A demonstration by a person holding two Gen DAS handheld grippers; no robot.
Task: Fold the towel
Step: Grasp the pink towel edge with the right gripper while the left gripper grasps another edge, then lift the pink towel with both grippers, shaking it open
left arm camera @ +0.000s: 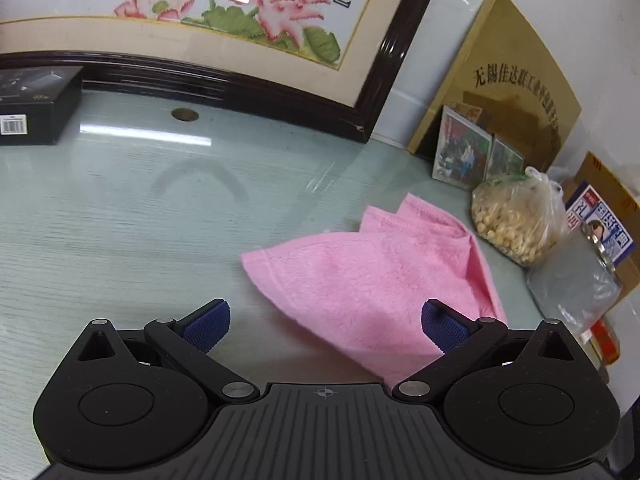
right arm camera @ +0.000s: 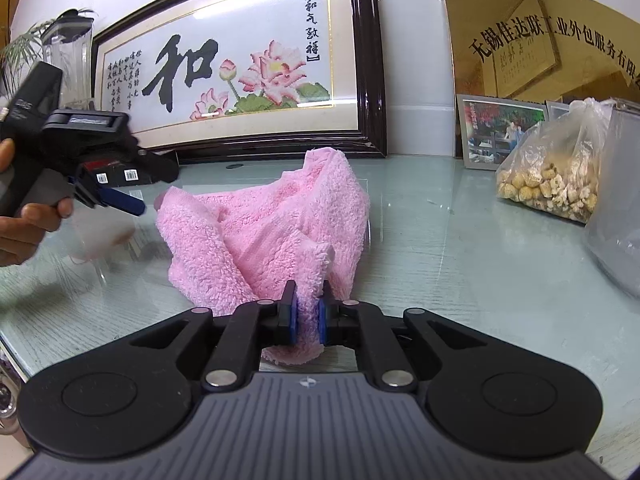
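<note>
A pink fluffy towel [left arm camera: 372,280] lies rumpled on the glass-topped table [left arm camera: 120,220]. My left gripper [left arm camera: 325,322] is open, its blue pads wide apart, just above the towel's near left edge and holding nothing. In the right wrist view the towel [right arm camera: 264,224] is bunched, with one fold raised at the back. My right gripper [right arm camera: 308,316] is shut on the towel's near corner, which hangs out below the pads. The left gripper [right arm camera: 128,202] also shows there at the left, held in a hand, beside the towel.
A large framed lotus embroidery [right arm camera: 240,72] leans on the wall behind. A gold plaque [right arm camera: 540,32], photo frames [right arm camera: 500,132], a plastic bag of dried pieces [right arm camera: 552,176] and a grey bag [left arm camera: 576,280] stand at the right. A black box [left arm camera: 36,108] sits at the back left.
</note>
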